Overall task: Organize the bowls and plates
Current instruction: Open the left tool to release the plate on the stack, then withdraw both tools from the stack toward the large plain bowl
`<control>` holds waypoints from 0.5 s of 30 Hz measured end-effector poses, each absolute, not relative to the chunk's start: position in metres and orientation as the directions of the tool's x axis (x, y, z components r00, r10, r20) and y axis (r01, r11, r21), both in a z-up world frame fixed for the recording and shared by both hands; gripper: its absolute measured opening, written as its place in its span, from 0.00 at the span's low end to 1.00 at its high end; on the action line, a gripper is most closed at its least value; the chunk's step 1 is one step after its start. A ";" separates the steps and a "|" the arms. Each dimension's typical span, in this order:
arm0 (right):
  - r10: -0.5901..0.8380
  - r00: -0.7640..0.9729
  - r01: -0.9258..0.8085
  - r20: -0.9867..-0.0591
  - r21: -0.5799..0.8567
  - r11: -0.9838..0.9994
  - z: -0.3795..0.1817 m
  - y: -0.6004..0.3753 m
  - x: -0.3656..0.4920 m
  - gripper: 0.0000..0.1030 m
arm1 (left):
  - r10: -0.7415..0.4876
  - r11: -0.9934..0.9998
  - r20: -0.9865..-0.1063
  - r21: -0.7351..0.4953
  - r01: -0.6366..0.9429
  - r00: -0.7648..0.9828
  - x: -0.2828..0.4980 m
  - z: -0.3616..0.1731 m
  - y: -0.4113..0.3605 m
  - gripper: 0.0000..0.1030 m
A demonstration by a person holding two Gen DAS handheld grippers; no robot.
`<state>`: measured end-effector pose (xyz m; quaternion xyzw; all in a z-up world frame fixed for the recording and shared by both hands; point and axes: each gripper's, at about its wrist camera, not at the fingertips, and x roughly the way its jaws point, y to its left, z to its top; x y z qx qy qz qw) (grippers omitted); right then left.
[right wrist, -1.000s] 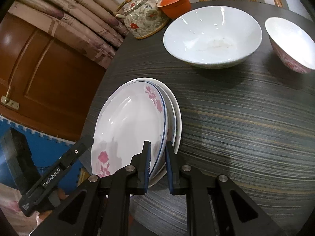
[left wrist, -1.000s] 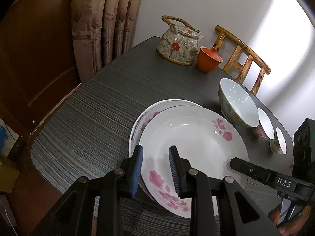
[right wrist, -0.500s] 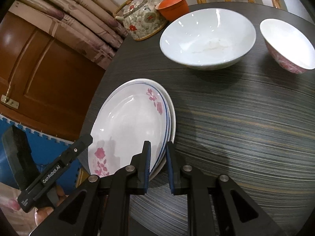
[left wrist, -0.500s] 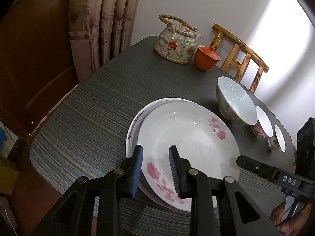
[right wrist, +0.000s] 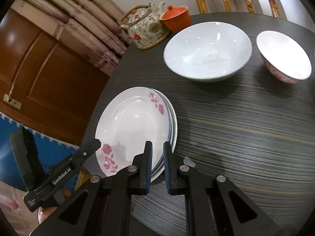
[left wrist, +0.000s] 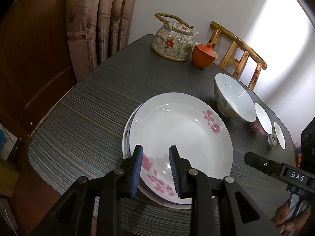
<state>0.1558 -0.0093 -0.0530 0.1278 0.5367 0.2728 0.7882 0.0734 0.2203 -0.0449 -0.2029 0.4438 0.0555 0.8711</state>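
1. While the flowered plate [left wrist: 183, 133] lies on the stack [left wrist: 126, 139] at the surface's [left wrist: 88, 122] 6 o'clock edge, the left tool [left wrist: 155, 169] hovers half open over its rim.
2. The right tool [right wrist: 157, 165], jaws just narrowed nearly closed, frames the stack's rim; grip unclear.
3. Only the left view shows the smallest bowl [left wrist: 278, 137], at 3 o'clock.
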 end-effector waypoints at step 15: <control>0.576 0.319 -0.128 -0.752 0.568 0.813 -0.076 -0.074 0.153 0.14 | -0.025 0.958 -0.808 -0.187 -0.217 0.589 0.073 -0.042 0.191 0.27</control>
